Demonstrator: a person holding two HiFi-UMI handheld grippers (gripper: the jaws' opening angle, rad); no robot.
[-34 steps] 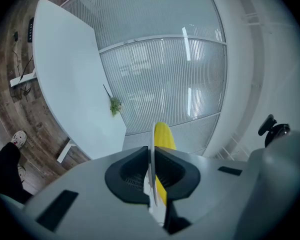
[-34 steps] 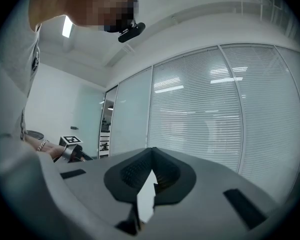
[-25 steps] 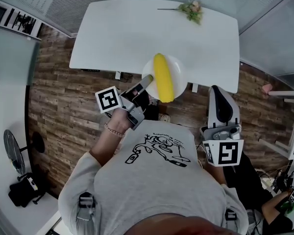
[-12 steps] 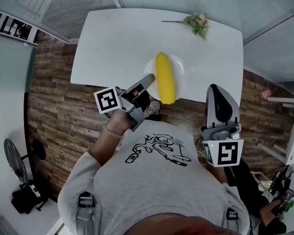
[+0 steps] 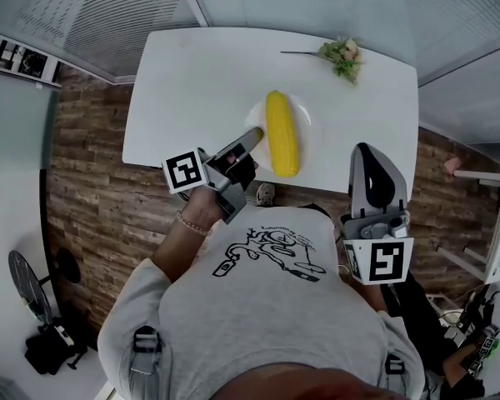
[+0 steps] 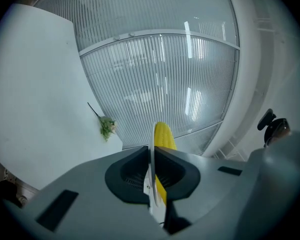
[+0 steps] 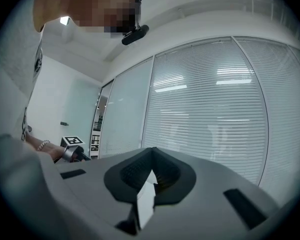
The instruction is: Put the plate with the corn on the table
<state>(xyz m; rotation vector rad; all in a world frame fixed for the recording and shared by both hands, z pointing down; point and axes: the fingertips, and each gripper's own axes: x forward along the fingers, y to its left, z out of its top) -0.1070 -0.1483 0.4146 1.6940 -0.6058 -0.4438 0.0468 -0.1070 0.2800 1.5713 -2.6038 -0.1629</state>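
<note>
The white plate (image 5: 310,127) lies over the near edge of the white desk (image 5: 192,82), with the yellow corn (image 5: 282,132) lying lengthwise across its middle, one end pointing to the far side of the desk and the other toward the person. Whether the plate's underside already touches the desk cannot be told from the head view. The left hand-held gripper (image 5: 250,137) comes in at the plate's near left side, and its jaws are clamped narrow on the plate's rim. In the left gripper view the plate (image 6: 151,164) shows edge-on as a thin white line pinched between the two dark jaw pads of the left hand-held gripper (image 6: 152,176), and the corn (image 6: 163,136) rises just behind that rim. A small flower sprig (image 5: 343,55) lies on the desk beyond the plate, toward the far right corner, well apart from it. The right hand-held gripper (image 5: 369,161) hangs to the right of the plate, off the near edge of the desk and clear of the rim. In the right gripper view the jaws of the right hand-held gripper (image 7: 151,176) are pressed together with nothing between them.
</note>
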